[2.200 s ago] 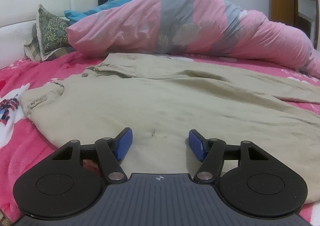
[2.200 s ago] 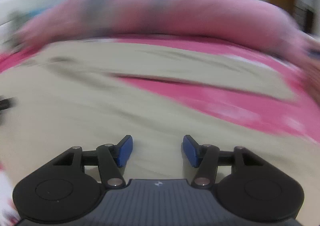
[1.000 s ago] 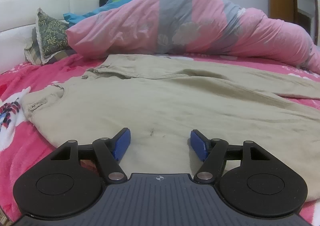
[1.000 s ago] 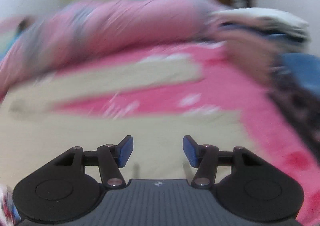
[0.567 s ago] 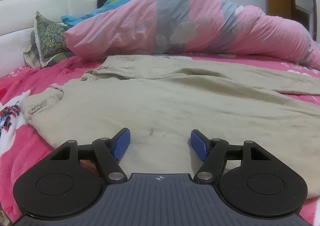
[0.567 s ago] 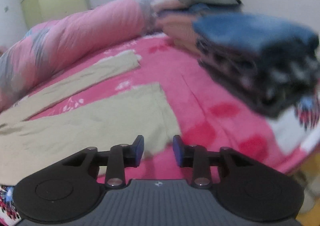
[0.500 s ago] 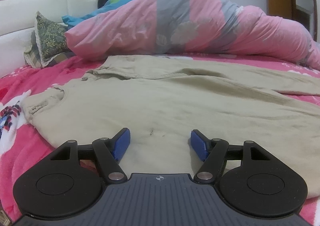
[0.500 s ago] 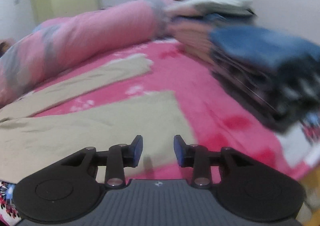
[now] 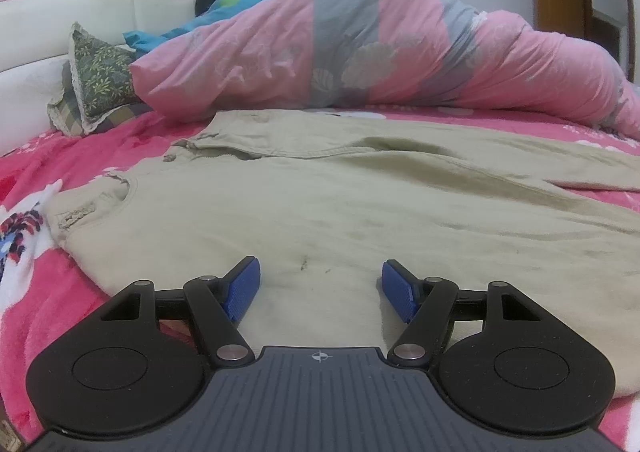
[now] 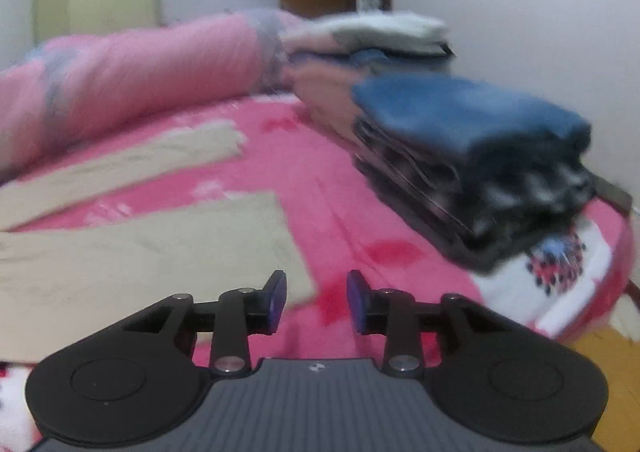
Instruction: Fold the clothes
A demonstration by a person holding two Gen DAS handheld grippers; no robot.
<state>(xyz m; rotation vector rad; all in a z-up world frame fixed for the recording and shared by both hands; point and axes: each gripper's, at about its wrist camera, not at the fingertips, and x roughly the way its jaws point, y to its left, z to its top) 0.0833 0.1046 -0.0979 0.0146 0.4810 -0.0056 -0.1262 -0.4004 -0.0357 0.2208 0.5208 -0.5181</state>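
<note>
On the bed (image 9: pixel 36 324), trousers (image 9: pixel 320 211) lie flat; left gripper (image 9: pixel 320 286) fingers apart above them, right gripper (image 10: pixel 316 302) fingers narrowed, nothing between, beyond the hem.

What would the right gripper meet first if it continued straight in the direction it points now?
Probably the pink bedsheet, just past the corner of the beige trousers. The right gripper is open and holds nothing. The blur makes depth uncertain, so the trouser hem could come first.
</note>
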